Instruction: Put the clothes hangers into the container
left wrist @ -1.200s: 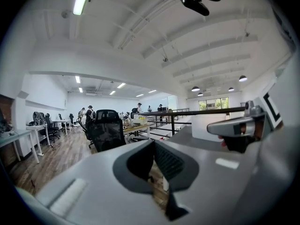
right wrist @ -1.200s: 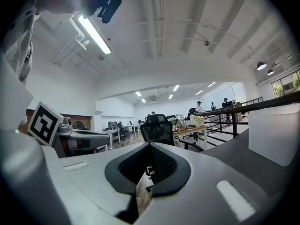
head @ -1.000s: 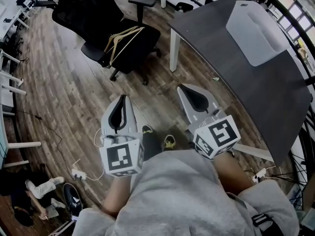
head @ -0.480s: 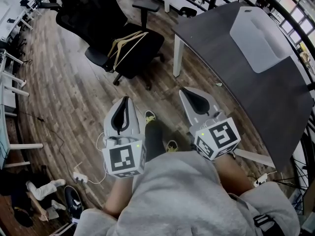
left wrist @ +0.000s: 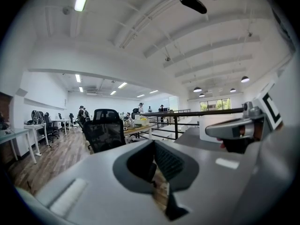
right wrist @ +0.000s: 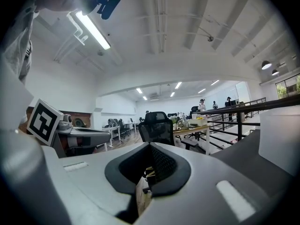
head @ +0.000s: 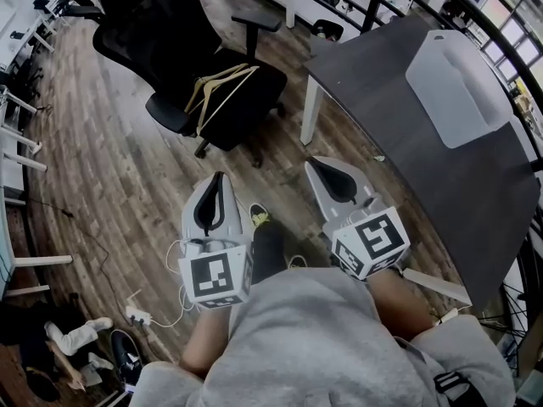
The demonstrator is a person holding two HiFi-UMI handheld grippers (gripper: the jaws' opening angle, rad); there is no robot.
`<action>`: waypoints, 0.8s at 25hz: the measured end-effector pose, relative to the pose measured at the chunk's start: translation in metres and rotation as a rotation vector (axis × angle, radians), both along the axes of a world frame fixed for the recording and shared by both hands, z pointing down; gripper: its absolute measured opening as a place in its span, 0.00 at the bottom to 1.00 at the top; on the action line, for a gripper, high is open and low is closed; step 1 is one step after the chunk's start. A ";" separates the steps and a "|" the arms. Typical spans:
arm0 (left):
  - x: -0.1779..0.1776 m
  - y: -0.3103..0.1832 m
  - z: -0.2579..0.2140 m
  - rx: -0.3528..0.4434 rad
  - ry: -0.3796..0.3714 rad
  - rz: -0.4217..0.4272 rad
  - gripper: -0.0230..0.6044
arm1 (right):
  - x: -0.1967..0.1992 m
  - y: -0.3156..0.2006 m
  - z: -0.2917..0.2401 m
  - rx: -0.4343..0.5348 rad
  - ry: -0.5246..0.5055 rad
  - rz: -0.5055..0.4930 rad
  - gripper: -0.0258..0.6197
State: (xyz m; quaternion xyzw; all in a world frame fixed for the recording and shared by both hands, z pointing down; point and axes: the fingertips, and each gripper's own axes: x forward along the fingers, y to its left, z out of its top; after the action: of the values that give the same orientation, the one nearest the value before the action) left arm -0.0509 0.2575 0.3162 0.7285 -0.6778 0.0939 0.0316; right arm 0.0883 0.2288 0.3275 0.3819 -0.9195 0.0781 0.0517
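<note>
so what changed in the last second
The person stepped closer to the black office chair bearing the wooden clothes hangers. Nothing was grasped: left gripper and right gripper stayed shut, empty. The white plastic container stayed on the dark table.

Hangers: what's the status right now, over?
Left gripper, right gripper both shut, empty. Hangers on the office chair seat, untouched. Container waits on the table. Only floor between grippers and chair.

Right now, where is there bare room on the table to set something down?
The table is bare from the corner over the white leg to the container, and below the container in the head view. The chair seat is crowded with hangers.
</note>
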 end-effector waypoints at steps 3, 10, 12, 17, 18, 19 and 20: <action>-0.005 -0.024 0.004 -0.009 0.003 0.001 0.05 | -0.005 -0.022 0.003 -0.006 -0.002 0.003 0.04; -0.028 -0.072 0.009 -0.036 0.016 0.013 0.05 | -0.029 -0.068 0.003 -0.031 0.015 0.010 0.04; -0.036 -0.084 0.010 -0.040 0.020 0.015 0.05 | -0.038 -0.080 0.003 -0.035 0.015 0.011 0.04; -0.063 -0.112 0.003 -0.024 0.033 0.003 0.05 | -0.064 -0.109 -0.003 -0.040 0.006 -0.001 0.04; -0.069 -0.117 0.002 -0.022 0.036 -0.001 0.05 | -0.070 -0.114 -0.005 -0.040 0.005 -0.006 0.04; -0.075 -0.122 0.002 -0.021 0.039 -0.005 0.05 | -0.077 -0.120 -0.006 -0.040 0.008 -0.010 0.04; -0.081 -0.127 0.002 -0.021 0.041 -0.008 0.05 | -0.083 -0.126 -0.007 -0.038 0.015 -0.013 0.04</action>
State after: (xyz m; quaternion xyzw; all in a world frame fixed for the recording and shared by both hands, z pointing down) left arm -0.1314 0.1303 0.3178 0.7273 -0.6788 0.0859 0.0534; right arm 0.0057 0.1032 0.3205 0.3755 -0.9198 0.0925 0.0663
